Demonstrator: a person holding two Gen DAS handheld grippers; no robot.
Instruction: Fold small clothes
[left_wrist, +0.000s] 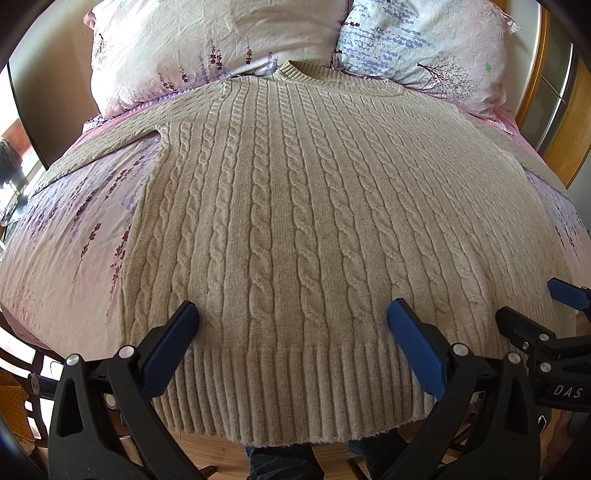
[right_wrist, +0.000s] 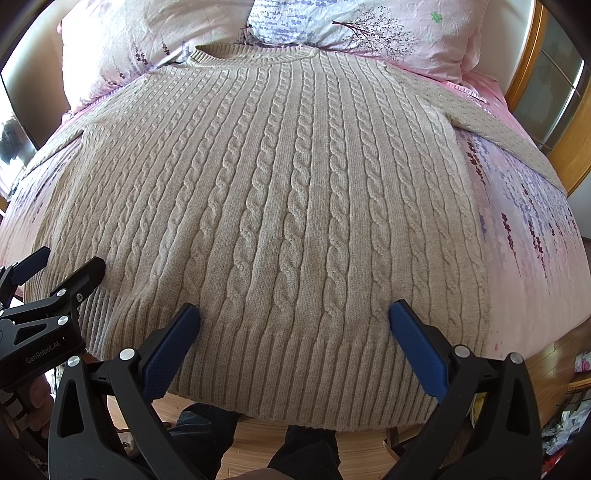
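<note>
1. The sweater (left_wrist: 288, 221) is a beige cable-knit pullover. It lies flat on the bed (left_wrist: 74, 240), front side up, with the collar (left_wrist: 314, 72) far from the person, touching the pillows (left_wrist: 221, 37), and the ribbed hem (left_wrist: 288, 387) hanging a little over the near edge of the bed.
2. Both sleeves are spread outward, the left sleeve (left_wrist: 110, 140) to one side and the right sleeve (right_wrist: 498, 129) to the other. I judge this spread position is the start of a fold, because no part is turned over yet.
3. The left gripper (left_wrist: 293, 321) hovers over the hem on the left half of the body. Its jaws are released and wide apart, with nothing between them.
4. The right gripper (right_wrist: 294, 321) hovers over the hem on the right half, just beside the left one. Its jaws are also released and hold nothing.
5. Both tools are placed at the hem probably because this edge is easy to pinch; whether they touch the knit, I cannot tell.
6. The bed has a pink sheet with a lavender print. Below the hem, the wooden floor (right_wrist: 258, 443) and the person's dark trousers (right_wrist: 207, 432) are visible.
</note>
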